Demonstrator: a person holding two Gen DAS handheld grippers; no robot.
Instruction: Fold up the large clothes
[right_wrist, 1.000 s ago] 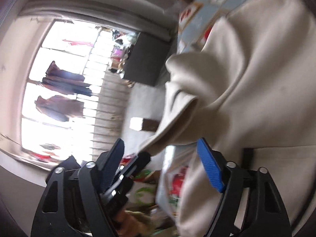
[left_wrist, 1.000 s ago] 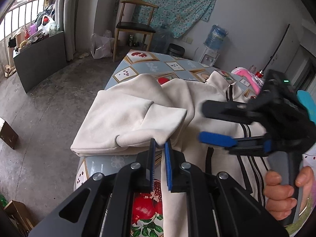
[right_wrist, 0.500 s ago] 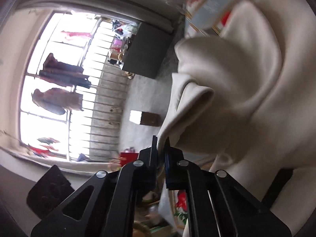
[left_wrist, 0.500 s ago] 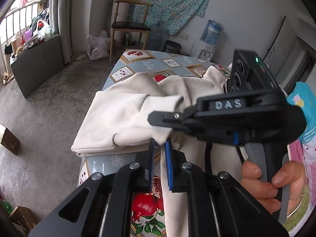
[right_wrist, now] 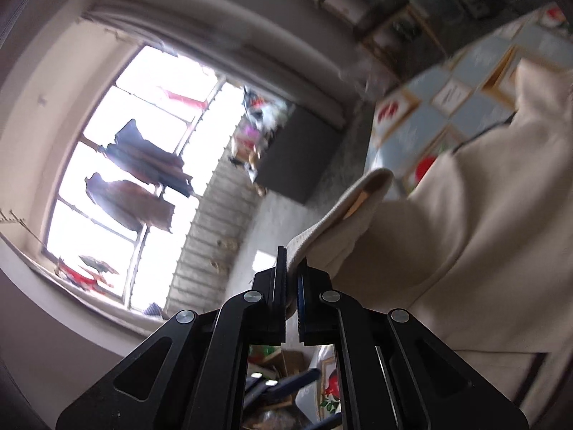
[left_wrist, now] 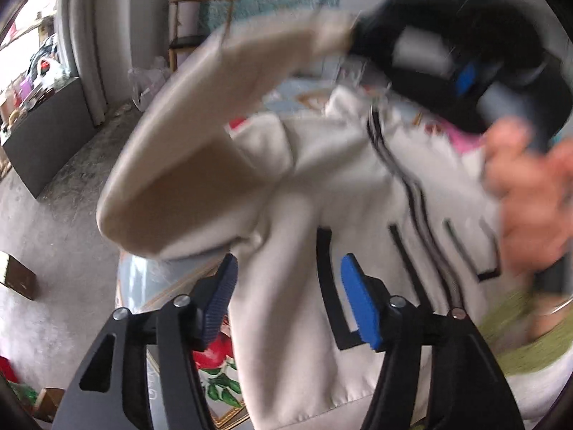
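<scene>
Presently: cream sweatshirt [left_wrist: 322,193] with black stripes, spread over the surface [left_wrist: 136,279] covered in a fruit-patterned cloth; one sleeve [left_wrist: 186,136] lifted clear of the body and stretched upward; right gripper [right_wrist: 292,279], fingers narrow and pinched on the sleeve cuff; left gripper [left_wrist: 286,297], fingers wide, nothing between them but the sweatshirt hem lying beyond; grey floor [left_wrist: 46,215] to the left; left view blurred.

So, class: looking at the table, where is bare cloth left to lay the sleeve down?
Bare tablecloth shows beyond the sweatshirt, on the chair side, and in a strip at the near edge by the left tongs. The middle is crowded.
</scene>
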